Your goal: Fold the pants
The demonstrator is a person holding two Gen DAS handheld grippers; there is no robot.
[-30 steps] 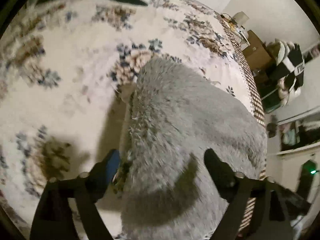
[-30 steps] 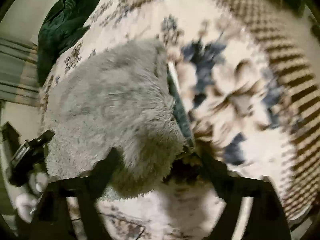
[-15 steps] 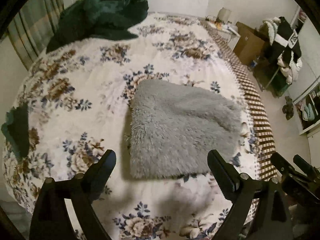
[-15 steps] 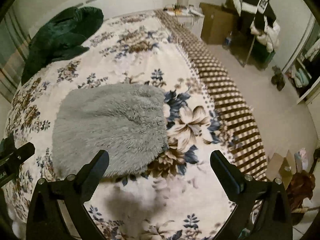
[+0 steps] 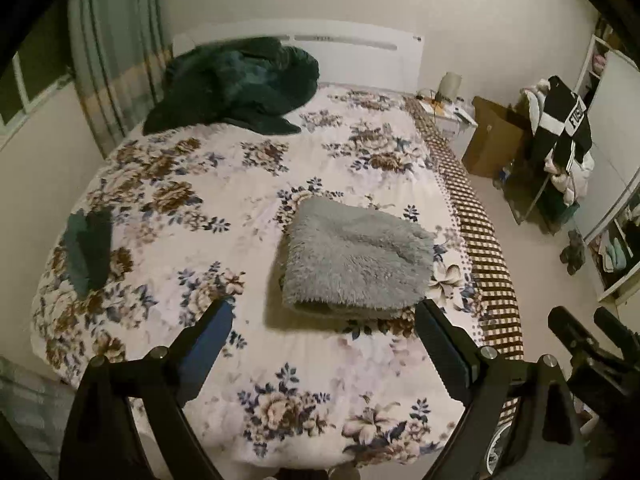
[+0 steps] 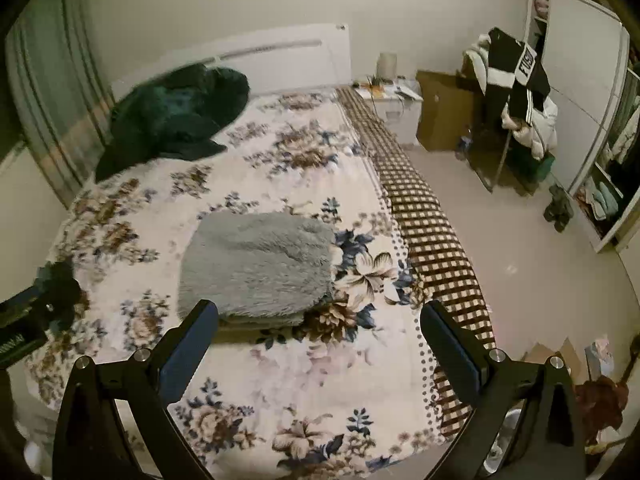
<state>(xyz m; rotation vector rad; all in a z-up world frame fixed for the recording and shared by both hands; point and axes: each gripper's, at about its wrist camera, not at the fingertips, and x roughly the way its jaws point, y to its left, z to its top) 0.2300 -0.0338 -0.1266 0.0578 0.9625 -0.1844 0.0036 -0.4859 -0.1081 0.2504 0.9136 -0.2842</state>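
The grey fluffy pants (image 5: 356, 256) lie folded into a thick rectangle on the floral bedspread (image 5: 192, 216), near the bed's right side. In the right wrist view the same folded pants (image 6: 260, 264) rest left of centre. My left gripper (image 5: 324, 316) hangs open above the foot of the bed, short of the bundle and apart from it. My right gripper (image 6: 318, 316) is open too, with nothing between its fingers, also drawn back from the pants. The right gripper's tips show at the lower right of the left wrist view.
A dark green blanket (image 5: 236, 84) is heaped by the headboard. A small dark green cloth (image 5: 86, 248) lies at the bed's left edge. A nightstand (image 6: 396, 108), cardboard box (image 5: 494, 136) and clothes rack (image 6: 516, 96) stand right of the bed, across bare floor.
Both grippers have pulled up and back from the pants, which they were right over a second ago. The folded bundle has stayed in place on the bed.
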